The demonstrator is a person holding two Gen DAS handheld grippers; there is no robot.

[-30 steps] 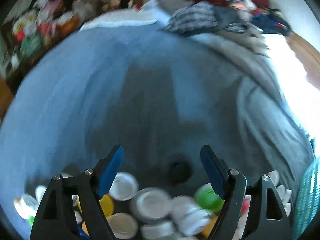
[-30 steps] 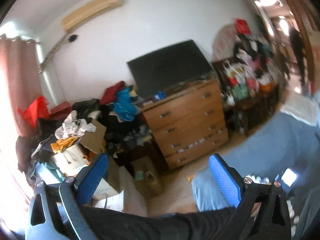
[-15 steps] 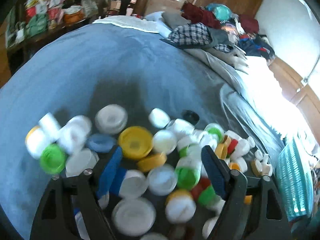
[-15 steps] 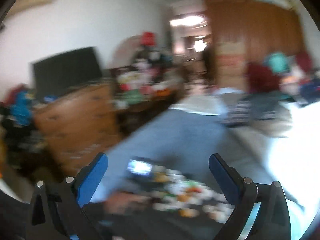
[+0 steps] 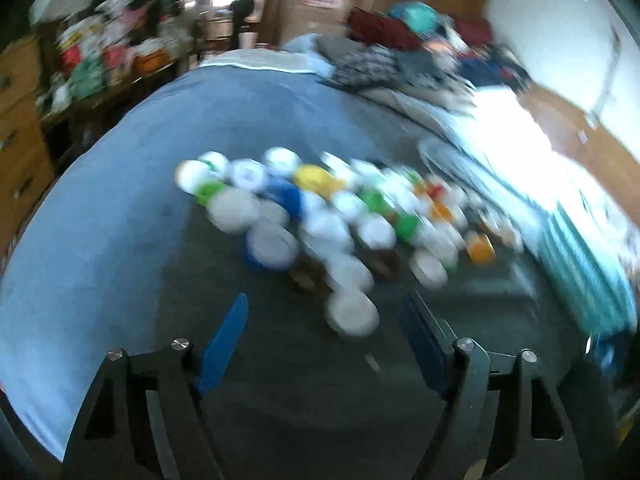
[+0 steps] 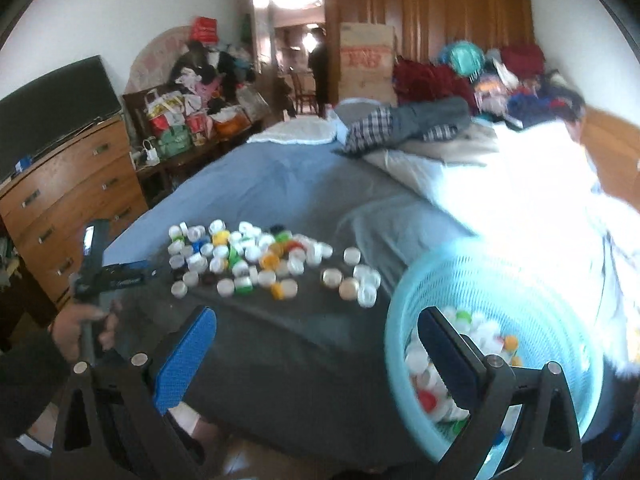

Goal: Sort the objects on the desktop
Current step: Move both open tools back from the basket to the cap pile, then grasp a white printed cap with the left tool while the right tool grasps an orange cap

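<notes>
- Sorting here looks barely begun for what lies on the bed: a spread of bottle caps sits on the grey blanket, while the turquoise basket, just right of that spread at the near edge of the bed, already holds a layer of caps.
- The biggest risk, to my eye, is a poor grasp. The caps are small, low and packed so that many touch, so fingers coming down on one would likely nudge its neighbours or pinch two at once.
- The soft blanket gives under pressure; a cap pressed from above could tip or sink into a fold and slip out of the pads.
- The left wrist view is heavily blurred, so judging which cap is nearest from it would be unreliable.
- Caps nearest the basket lie close to the bed edge, and a knock could send them to the floor.
- The left gripper has its jaws spread wide and holds nothing; it hangs short of the cap spread, the closest white cap lying just ahead of the fingers.
- The right gripper is equally wide and empty, its right finger seen in front of the basket.
</notes>
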